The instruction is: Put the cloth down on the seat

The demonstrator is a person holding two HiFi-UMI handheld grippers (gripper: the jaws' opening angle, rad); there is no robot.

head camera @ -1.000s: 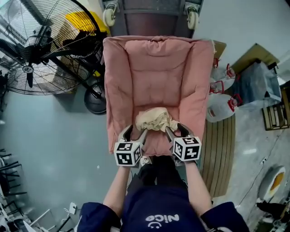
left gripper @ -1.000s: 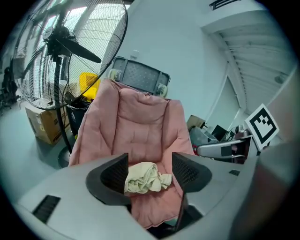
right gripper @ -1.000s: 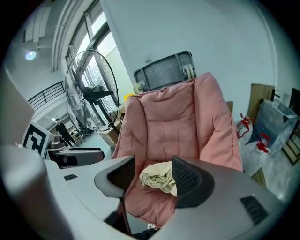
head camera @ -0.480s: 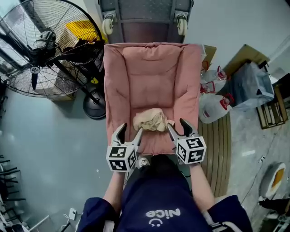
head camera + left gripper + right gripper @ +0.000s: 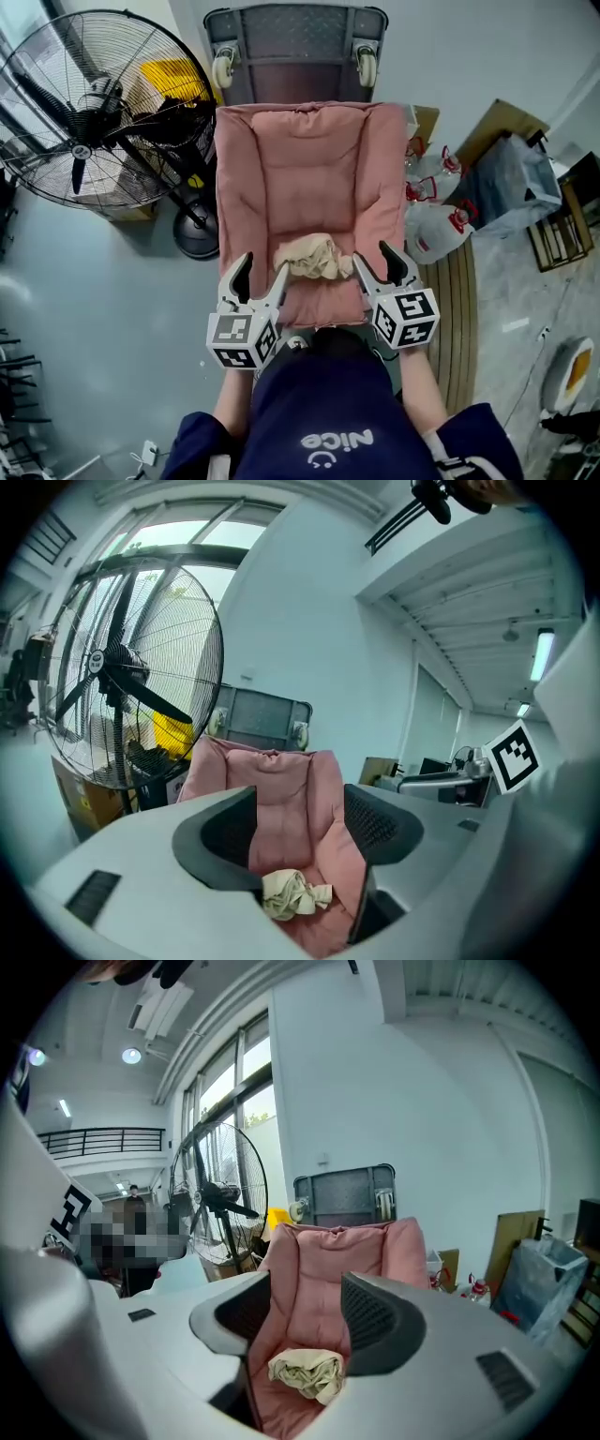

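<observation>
A crumpled beige cloth (image 5: 308, 257) lies loose on the seat of a pink padded chair (image 5: 309, 169), near the seat's front edge. It also shows as the cloth (image 5: 293, 894) in the left gripper view and the cloth (image 5: 307, 1371) in the right gripper view. My left gripper (image 5: 257, 274) is open, just left of the cloth and drawn back from it. My right gripper (image 5: 377, 262) is open too, just right of the cloth. Neither holds anything. The chair (image 5: 281, 808) fills the space between the left jaws, and the chair (image 5: 319, 1279) does the same for the right.
A large standing fan (image 5: 89, 103) is at the chair's left, its round base (image 5: 197, 234) close to the chair. A grey wheeled cart (image 5: 293, 47) stands behind. Plastic jugs (image 5: 436, 230), a bag (image 5: 511, 183) and cardboard sit at the right, beside a wooden slat board (image 5: 455, 319).
Both grippers have opened wider and drawn back toward the person, away from the cloth. The cloth stays on the seat.
</observation>
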